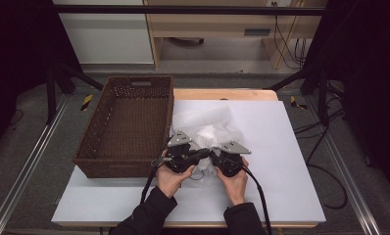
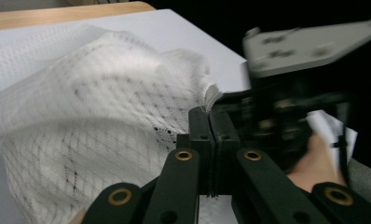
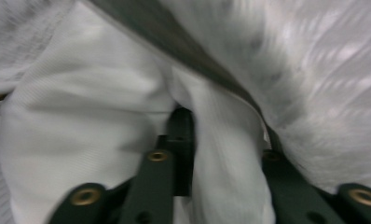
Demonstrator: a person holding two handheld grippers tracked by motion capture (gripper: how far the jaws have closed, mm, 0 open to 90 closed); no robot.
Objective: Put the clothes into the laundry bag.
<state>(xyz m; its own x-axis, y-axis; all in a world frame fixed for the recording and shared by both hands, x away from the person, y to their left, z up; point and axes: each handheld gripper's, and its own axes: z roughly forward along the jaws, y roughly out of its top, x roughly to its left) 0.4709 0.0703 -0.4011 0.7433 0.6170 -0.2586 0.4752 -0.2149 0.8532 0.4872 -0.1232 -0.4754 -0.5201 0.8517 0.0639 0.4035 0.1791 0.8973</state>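
Note:
A white mesh bag (image 1: 203, 119) lies crumpled on the white sheet just beyond both hands. My left gripper (image 1: 204, 152) points right, and in the left gripper view it (image 2: 213, 116) is shut on the bag's edge, with the netting (image 2: 99, 116) billowing to the left. My right gripper (image 1: 214, 155) faces it from the right, close by. In the right gripper view a thick fold of white cloth (image 3: 95, 107) fills the gap between the jaws of my right gripper (image 3: 223, 135), which are closed on it, and the mesh (image 3: 323, 70) drapes over the right jaw.
A brown wicker basket (image 1: 129, 122) stands at the table's left, its near wall beside my left hand. The white sheet (image 1: 281, 147) stretches to the right and toward the near edge. A wooden table edge (image 1: 222, 94) shows behind the bag.

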